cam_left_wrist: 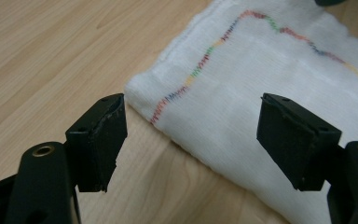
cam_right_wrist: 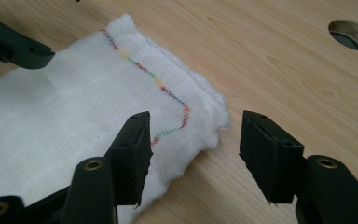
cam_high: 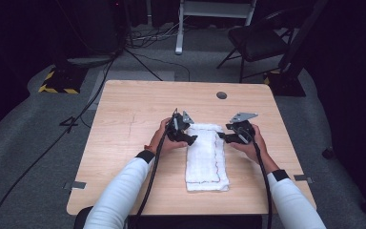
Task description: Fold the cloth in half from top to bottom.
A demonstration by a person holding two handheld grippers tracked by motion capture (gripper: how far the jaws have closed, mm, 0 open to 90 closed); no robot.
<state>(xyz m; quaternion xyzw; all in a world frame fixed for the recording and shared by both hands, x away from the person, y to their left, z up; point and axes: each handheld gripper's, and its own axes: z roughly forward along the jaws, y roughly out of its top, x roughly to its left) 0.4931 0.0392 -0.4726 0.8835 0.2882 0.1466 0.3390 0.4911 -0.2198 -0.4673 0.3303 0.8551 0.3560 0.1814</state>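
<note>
Your left hand-held gripper (cam_high: 187, 137) sits left of centre in the high view, at the upper left corner of the cloth (cam_high: 206, 157). Its jaws stand wide, with nothing between the pads. The folded white cloth lies flat at centre frame on the worktop (cam_high: 124, 143), its long side running toward you. Your right hand-held gripper (cam_high: 225, 137) sits right of centre at the cloth's upper right corner, jaws apart and gripping nothing.
</note>
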